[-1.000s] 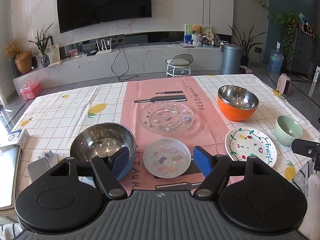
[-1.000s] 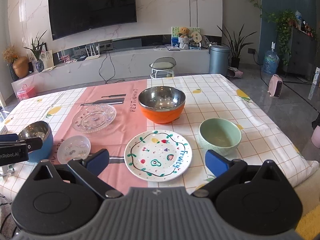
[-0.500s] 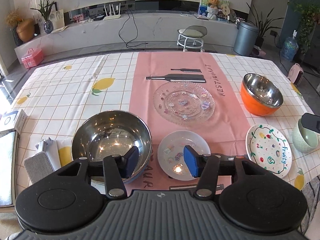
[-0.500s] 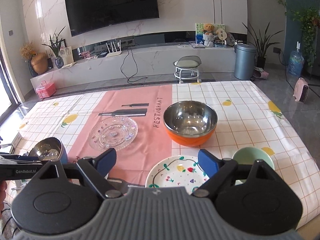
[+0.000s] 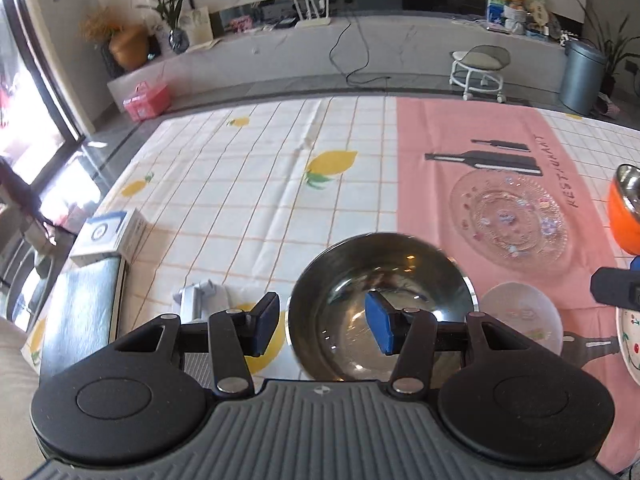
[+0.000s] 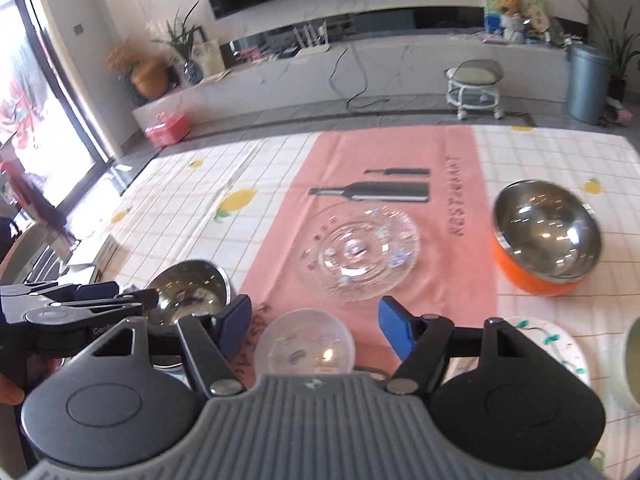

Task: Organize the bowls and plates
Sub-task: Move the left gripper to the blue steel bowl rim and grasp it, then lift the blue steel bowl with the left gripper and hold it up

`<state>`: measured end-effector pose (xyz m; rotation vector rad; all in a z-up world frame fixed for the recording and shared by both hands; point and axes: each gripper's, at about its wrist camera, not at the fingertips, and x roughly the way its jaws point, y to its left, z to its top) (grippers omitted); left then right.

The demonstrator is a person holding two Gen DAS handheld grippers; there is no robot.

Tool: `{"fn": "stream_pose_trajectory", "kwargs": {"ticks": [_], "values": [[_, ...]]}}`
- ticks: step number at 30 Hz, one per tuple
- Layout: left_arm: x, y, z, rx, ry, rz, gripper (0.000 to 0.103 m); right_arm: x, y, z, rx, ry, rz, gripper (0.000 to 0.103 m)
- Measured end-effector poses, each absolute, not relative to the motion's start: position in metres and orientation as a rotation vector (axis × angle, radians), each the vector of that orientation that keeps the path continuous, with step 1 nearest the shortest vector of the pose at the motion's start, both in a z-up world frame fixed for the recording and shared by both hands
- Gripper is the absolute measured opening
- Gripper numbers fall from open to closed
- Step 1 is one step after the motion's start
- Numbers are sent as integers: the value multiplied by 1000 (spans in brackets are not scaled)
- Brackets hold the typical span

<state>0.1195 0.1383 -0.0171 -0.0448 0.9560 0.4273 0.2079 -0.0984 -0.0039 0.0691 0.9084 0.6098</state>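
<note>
My left gripper (image 5: 322, 328) is open and straddles the left rim of the steel bowl with the blue outside (image 5: 380, 300): one finger is inside the bowl, the other outside. This bowl also shows in the right wrist view (image 6: 188, 296). My right gripper (image 6: 314, 326) is open over the small clear plate (image 6: 304, 346), which also shows in the left wrist view (image 5: 520, 316). The large clear glass plate (image 6: 356, 250) lies on the pink runner. The orange steel bowl (image 6: 546, 232) stands at the right. The painted white plate (image 6: 556, 348) and the green bowl (image 6: 634, 364) are at the right edge.
A white box (image 5: 110, 236) and a small grey device (image 5: 196, 300) lie near the table's left edge. A dark cushioned chair (image 5: 80, 316) stands at the left. The lemon-print tablecloth (image 5: 240, 184) covers the table.
My left gripper has swung left and closed in on the blue steel bowl, one finger now inside its rim. My right gripper has moved left from the painted plate to the small clear plate.
</note>
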Motion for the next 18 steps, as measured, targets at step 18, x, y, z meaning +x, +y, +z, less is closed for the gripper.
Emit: {"fn": "stream_pose_trajectory", "kwargs": {"ticks": [18], "values": [[127, 183, -67, -266, 1098, 333, 24, 225, -1, -84, 81, 1186, 663, 40]]}}
